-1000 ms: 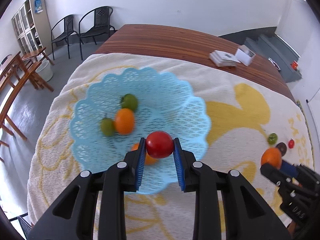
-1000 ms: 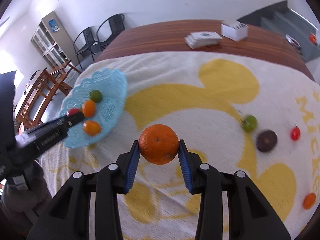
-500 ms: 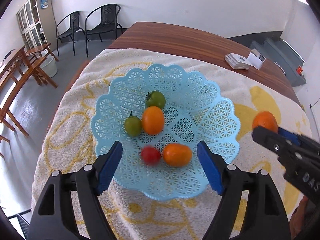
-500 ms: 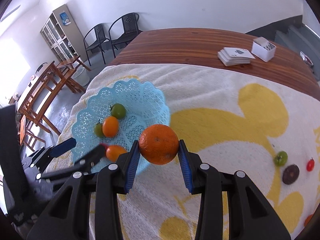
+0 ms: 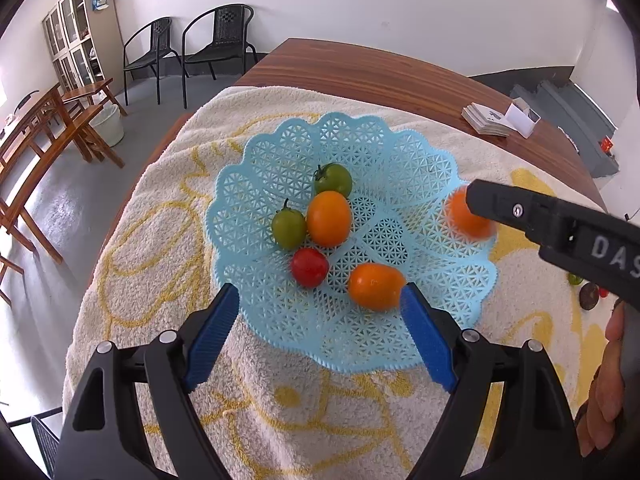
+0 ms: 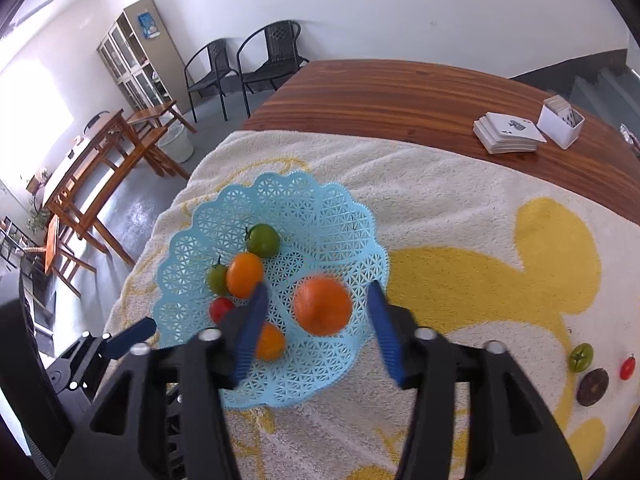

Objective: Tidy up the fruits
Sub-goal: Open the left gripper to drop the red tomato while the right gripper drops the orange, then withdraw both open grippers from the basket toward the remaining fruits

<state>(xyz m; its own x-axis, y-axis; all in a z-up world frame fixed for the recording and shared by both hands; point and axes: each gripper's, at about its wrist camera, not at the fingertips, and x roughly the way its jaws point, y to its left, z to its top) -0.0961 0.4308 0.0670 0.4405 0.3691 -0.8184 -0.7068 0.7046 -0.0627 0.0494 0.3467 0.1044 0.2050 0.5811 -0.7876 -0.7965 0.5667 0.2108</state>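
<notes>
Six fruits sit in or over the blue basket point(image 6: 362, 240) at left — the orange point(image 6: 322, 306) lies loose between the spread right gripper point(image 6: 316, 330); left gripper point(image 5: 320, 336) gapes empty; three fruits point(image 6: 591, 386) remain far right on the towel point(image 6: 460, 208)

Long brown wooden table point(image 6: 400, 92), near part covered by a cream terry towel with yellow cartoon print point(image 6: 460, 200). On the towel, left: light-blue lattice plastic basket with scalloped rim point(image 6: 320, 208). On the towel, far right: small green tomato point(image 6: 581, 357), dark brown round fruit point(image 6: 593, 386), small red tomato point(image 6: 627, 367), close together. On bare wood, far right: stack of playing cards point(image 6: 508, 136) just beside a white card box point(image 6: 560, 126).
</notes>
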